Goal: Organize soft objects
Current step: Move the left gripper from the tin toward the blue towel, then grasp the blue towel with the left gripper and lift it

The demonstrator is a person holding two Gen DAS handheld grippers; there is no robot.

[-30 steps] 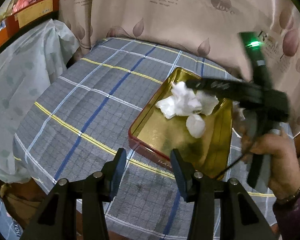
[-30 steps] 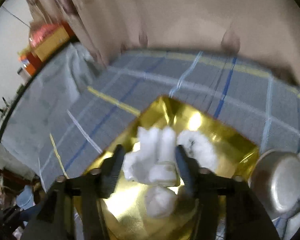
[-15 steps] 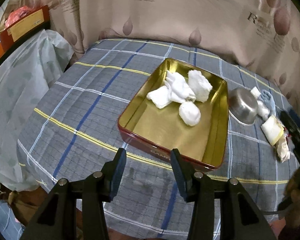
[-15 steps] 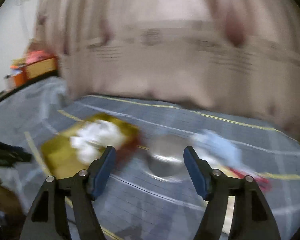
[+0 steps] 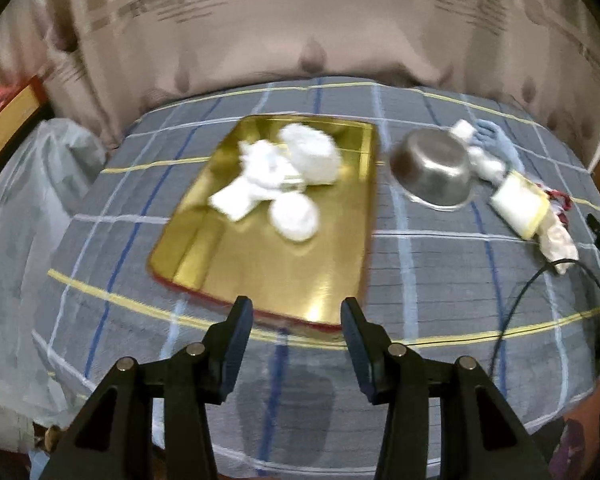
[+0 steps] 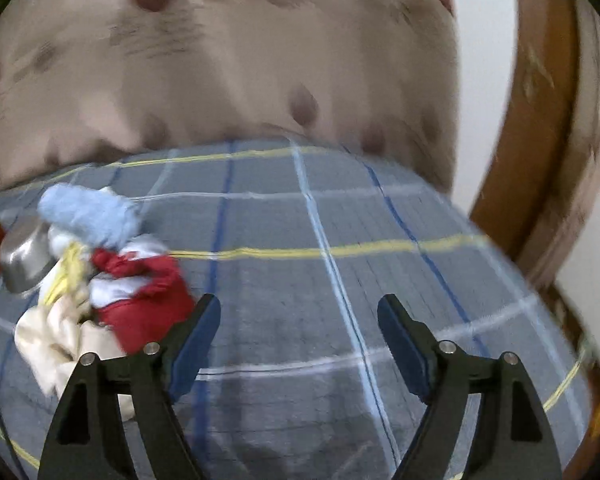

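Note:
A gold tray with a red rim (image 5: 300, 276) lies on the plaid table and holds several white soft wads (image 5: 288, 176). My left gripper (image 5: 296, 332) is open and empty just in front of the tray's near edge. To the tray's right lies a pile of soft things: a blue cloth (image 5: 496, 140), a white and yellow piece (image 5: 520, 200) and a cream piece (image 5: 556, 240). In the right wrist view the pile shows a blue cloth (image 6: 88, 212), a red item (image 6: 144, 300) and a cream cloth (image 6: 56, 340). My right gripper (image 6: 300, 332) is open and empty, just right of the pile.
An overturned steel bowl (image 5: 432, 168) sits between the tray and the pile; it also shows in the right wrist view (image 6: 24, 256). A beige curtain (image 5: 300, 20) hangs behind the table. A black cable (image 5: 516, 304) runs over the table's right side. A wooden frame (image 6: 540, 140) stands at the right.
My right gripper has let go of the white wads in the tray and swung right to the pile by the bowl. My left gripper's view has turned right, toward the bowl.

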